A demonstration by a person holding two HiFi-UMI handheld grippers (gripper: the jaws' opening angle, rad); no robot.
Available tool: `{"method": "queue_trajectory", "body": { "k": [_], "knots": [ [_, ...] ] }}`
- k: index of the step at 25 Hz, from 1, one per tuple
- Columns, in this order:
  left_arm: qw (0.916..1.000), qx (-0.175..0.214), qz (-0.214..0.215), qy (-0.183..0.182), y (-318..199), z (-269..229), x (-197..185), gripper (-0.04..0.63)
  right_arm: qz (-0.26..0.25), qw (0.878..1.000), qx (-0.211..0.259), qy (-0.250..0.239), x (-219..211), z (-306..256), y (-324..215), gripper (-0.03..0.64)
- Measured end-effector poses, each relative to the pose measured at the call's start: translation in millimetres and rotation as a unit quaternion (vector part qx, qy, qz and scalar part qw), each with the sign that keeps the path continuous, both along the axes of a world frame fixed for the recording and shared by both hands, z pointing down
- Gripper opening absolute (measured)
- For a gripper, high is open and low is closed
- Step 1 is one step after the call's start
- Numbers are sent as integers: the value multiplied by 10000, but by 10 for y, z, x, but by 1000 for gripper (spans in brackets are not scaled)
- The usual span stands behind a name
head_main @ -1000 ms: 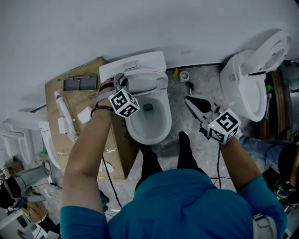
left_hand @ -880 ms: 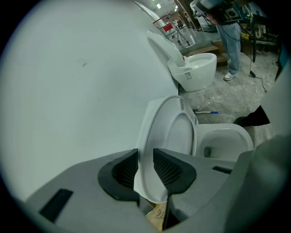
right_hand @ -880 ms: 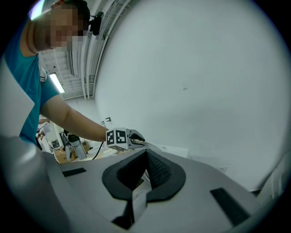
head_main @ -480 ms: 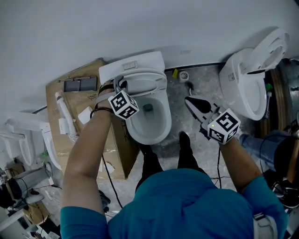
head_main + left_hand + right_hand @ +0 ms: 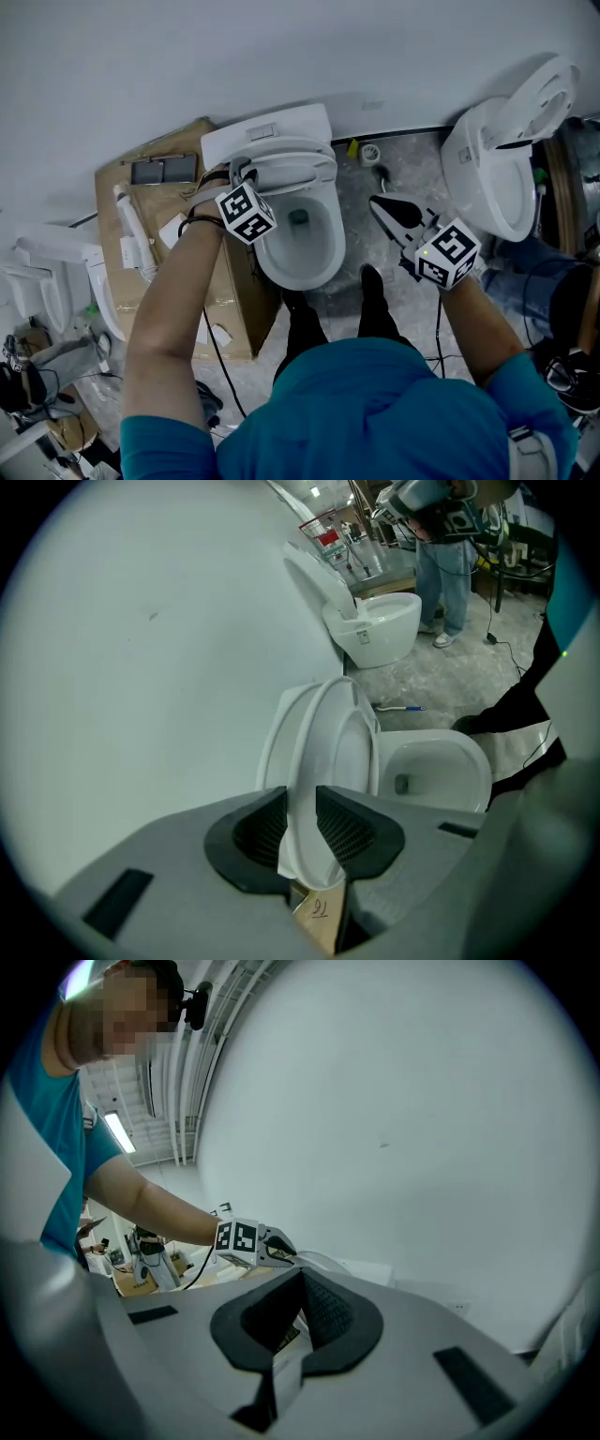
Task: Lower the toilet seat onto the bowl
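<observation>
Left gripper clamped on the side rim of the white oval plastic toilet seat, jaws held apart only by the rim's thickness. Edge grip probably chosen to steer the hinged swing down. Seat raised and steeply tilted at the back, not yet on the white ceramic bowl. Right gripper jaws together, empty, parked aside, well apart from the toilet.

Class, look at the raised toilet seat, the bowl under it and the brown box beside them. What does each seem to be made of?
The toilet seat is likely plastic: a thin, smooth white shell with a soft sheen. The bowl is probably glazed ceramic: a thick rounded rim, glossy white. The box looks like cardboard: matt brown with creased flaps.
</observation>
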State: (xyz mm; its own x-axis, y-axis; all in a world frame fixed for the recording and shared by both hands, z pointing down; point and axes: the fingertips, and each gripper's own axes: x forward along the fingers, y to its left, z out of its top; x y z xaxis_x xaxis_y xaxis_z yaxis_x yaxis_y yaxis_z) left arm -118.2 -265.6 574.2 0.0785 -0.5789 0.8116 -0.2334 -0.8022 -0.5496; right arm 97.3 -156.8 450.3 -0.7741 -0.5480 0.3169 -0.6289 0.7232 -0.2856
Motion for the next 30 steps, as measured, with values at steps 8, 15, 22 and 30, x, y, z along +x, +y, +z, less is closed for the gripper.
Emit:
{"method": "queue_trajectory", "body": {
  "k": [8,15,22,30],
  "knots": [
    [9987,-487,115,72,148,-31,-7,78,-59,10000,10,-9,-54,-24,66,-9],
    [9938,-1036,396,-18,375,4,66,38,-64,10000,-21,-14,-72,-27,107,-9],
    [9884,-1378,625,-98,595,23,89,37,-35,10000,-3,-27,-37,-65,91,-9],
    [9839,-1623,745,-52,935,86,124,37,-19,10000,-8,-37,-18,-56,134,-9]
  ]
}}
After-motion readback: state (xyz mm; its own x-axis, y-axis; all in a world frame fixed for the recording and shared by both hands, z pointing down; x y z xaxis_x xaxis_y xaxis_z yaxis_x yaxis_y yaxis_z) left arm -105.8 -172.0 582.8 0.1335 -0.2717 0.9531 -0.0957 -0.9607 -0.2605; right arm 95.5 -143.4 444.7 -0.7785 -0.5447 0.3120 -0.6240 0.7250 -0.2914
